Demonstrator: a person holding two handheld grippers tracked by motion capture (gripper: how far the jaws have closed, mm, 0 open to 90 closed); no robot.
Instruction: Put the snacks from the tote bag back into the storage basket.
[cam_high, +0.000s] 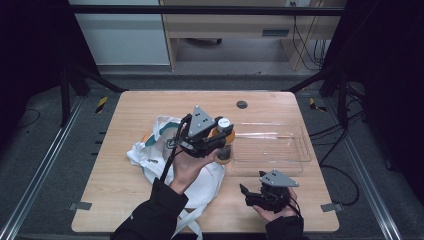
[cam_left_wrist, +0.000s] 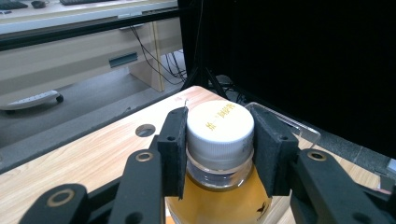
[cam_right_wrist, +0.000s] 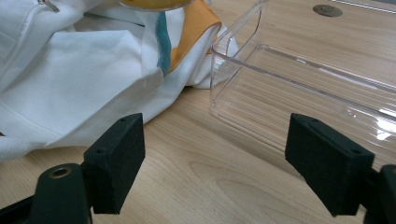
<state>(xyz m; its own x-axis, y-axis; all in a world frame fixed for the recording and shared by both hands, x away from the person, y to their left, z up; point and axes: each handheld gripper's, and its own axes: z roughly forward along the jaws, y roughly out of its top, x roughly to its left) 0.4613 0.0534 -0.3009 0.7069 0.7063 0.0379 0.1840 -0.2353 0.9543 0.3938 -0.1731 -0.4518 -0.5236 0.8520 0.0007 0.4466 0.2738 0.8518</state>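
Currently left gripper (cam_left_wrist: 219, 154) is clamped on the bottle (cam_left_wrist: 219, 186) by its white cap (cam_left_wrist: 220, 127), one pad on each side of the cap, amber liquid just below my fingers. From the high view the bottle (cam_high: 223, 142) hangs at my fingertips, above the edge of the white bag (cam_high: 165, 150) and just beside the near end of the clear tray (cam_high: 300, 150)

Right gripper (cam_right_wrist: 219, 163) is wide open, nothing between the pads, parked low with the tray wall (cam_right_wrist: 233, 65) ahead of my fingers and bag cloth (cam_right_wrist: 70, 93) off to the left

Risks, as I judge them:
- grip is on the cap alone, full bottle below it; smooth ribbed plastic could slide through the pads if I swing or tilt
- bottle base may clip the tray wall on the way across and twist in the pads
- bag fabric close under the bottle could snag it

Surface: pale wood table (cam_high: 125, 185), round cable port (cam_high: 241, 104) beyond my fingers. Room: black curtains both sides, grey floor, a wooden desk (cam_high: 235, 25) with trailing cables at the far end
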